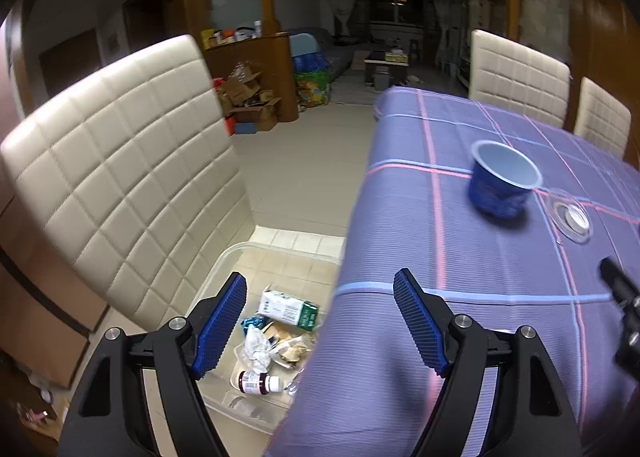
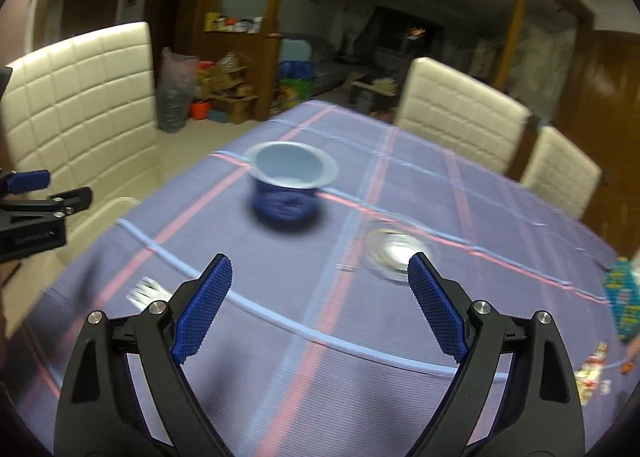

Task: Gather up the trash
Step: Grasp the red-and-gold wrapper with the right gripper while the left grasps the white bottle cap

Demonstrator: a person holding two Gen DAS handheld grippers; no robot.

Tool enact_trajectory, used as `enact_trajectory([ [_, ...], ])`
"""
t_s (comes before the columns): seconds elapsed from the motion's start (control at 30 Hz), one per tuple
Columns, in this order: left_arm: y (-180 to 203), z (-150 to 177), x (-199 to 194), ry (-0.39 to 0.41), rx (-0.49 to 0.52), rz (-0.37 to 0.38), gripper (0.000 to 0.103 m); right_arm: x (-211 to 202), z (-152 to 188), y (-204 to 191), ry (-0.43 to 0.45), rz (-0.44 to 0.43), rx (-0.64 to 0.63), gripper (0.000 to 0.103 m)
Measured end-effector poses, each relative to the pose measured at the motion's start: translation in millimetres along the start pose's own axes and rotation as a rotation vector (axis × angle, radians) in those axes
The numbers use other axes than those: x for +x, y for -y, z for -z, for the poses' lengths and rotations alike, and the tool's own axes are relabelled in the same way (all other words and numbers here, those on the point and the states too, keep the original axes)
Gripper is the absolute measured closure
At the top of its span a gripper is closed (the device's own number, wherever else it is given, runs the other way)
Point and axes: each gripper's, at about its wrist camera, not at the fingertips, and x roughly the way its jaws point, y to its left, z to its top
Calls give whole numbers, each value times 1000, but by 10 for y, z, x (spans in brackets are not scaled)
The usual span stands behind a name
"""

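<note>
A blue paper cup [image 1: 502, 183] [image 2: 289, 187] stands upright on the purple checked tablecloth [image 1: 480, 317] [image 2: 320, 317], with a clear plastic lid [image 1: 572, 217] [image 2: 394, 251] lying just right of it. My left gripper [image 1: 320, 321] is open and empty, straddling the table's left edge above a clear bin [image 1: 224, 257] on the floor. The bin holds a green-white carton [image 1: 290, 309], a small bottle [image 1: 258, 382] and crumpled wrappers. My right gripper [image 2: 320, 305] is open and empty over the cloth, short of the cup. A small white wrapper [image 2: 146, 291] lies by its left finger.
Cream quilted chairs [image 1: 120, 185] [image 2: 460, 117] stand around the table. Colourful wrappers [image 2: 592, 373] and a patterned packet [image 2: 624, 297] lie at the table's right edge. Cardboard boxes [image 1: 248, 101] pile up beyond the tiled floor. The left gripper [image 2: 36, 181] shows at the right wrist view's left edge.
</note>
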Motion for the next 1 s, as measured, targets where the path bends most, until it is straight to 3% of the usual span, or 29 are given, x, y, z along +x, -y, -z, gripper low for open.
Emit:
enact_trajectory([
  [0.1,224,-29,-32,-1,23,46,29,-114,95,382,7,85,47,12],
  [0.33,897,-94,-97,-14,100,158,29,-313,441,1427,-52,294,298,8],
  [0.53,1532,-120,-191,-7,175,245,29,-343,869,2062,-156,367,501,7],
  [0.7,2024,-110,-242,0,240,287,29,-290,1138,2336,-208,311,635,4],
  [0.87,2280,-140,-234,15,271,295,29,-170,1243,2392,-234,246,687,5],
  [0.97,2356,-171,-194,19,282,287,29,-88,1311,2407,-248,189,736,22],
  [1.0,2383,-184,-172,19,287,281,29,-42,1311,2391,-262,178,734,35],
])
